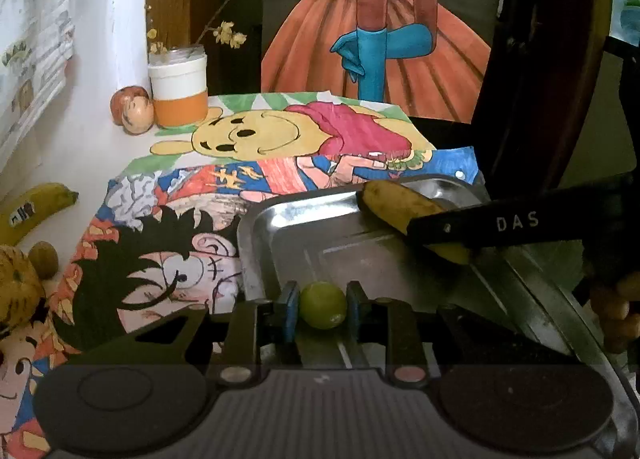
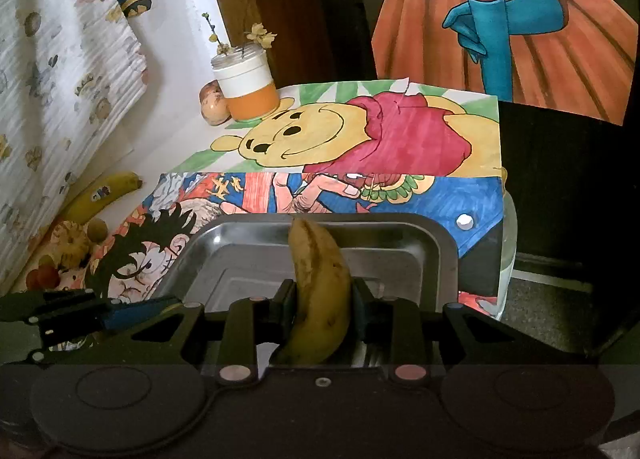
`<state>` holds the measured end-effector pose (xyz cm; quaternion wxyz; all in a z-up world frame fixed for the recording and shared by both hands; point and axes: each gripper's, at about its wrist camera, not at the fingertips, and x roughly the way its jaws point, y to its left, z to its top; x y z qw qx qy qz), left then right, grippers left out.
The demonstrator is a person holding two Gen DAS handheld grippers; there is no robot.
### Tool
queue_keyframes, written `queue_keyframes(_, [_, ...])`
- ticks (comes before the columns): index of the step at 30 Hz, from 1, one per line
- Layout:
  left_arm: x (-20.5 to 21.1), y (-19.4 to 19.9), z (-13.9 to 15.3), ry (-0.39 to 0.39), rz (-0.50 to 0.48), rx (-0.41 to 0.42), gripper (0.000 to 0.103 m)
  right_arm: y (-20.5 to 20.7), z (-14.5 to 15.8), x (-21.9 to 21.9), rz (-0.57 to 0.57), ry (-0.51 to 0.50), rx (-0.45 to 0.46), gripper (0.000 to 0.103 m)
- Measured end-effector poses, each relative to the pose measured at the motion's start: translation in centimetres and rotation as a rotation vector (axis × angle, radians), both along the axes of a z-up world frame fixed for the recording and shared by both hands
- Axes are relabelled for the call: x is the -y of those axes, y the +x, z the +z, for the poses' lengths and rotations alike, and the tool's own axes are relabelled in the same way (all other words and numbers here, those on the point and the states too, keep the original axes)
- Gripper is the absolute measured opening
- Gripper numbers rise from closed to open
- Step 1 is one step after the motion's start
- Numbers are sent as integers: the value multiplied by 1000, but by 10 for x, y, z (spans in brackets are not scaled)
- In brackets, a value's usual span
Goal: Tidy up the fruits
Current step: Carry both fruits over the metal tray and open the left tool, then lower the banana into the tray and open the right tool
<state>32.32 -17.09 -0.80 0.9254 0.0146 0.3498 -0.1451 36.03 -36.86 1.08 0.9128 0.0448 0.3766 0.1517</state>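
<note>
My left gripper (image 1: 322, 306) is shut on a small green grape (image 1: 323, 304), held over the near part of a steel tray (image 1: 260, 227). My right gripper (image 2: 323, 305) is shut on a yellow banana (image 2: 320, 283) with brown spots, its tip pointing over the same steel tray (image 2: 444, 247). In the left wrist view that banana (image 1: 396, 207) and the right gripper's black finger reach in from the right above the tray. The left gripper's blue-padded finger shows at the left edge of the right wrist view.
A second banana (image 1: 36, 207) with a sticker, a small brown fruit (image 1: 43, 259) and other fruits lie at the left on the table. A white-and-orange jar (image 1: 179, 93) with twigs and a round brown fruit (image 1: 132, 109) stand at the back. Coloured cartoon drawings (image 1: 280, 131) cover the table.
</note>
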Motion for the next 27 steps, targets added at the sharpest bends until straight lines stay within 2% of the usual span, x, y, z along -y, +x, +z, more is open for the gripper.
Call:
queue_keyframes(4, [-1,0,0,-3,1,-4,28,-1,0,-1,-4,-1,1,33])
queue_keyframes(6, [-3,-1,0,-10,1,-9,34,-1,0,-1,-3,0,3,34])
queue_keyframes(8, [-4,-3,3,-31,-10,-12,49,-3,1,0,-9,0,7,34])
queue_keyframes(11, [-5,-11,10,-46,-8,9,60,-9,3,2,-20,1,15,35])
queue_keyframes(14, [-8,-19,18,-48,12,33,65,-19,9,5,-32,-3,34,38])
queue_keyframes(16, [-13,-25,24,-57,26,44,69,-25,13,7,-41,-3,46,42])
queue_keyframes(19, [-20,-36,35,-65,59,71,82,-37,22,9,-47,-1,67,48])
queue_keyframes(21, [-26,-44,42,-72,83,88,85,-46,28,9,-48,-1,86,54])
queue_keyframes(27, [-45,-67,59,-100,141,124,103,-76,44,3,-44,-4,137,74])
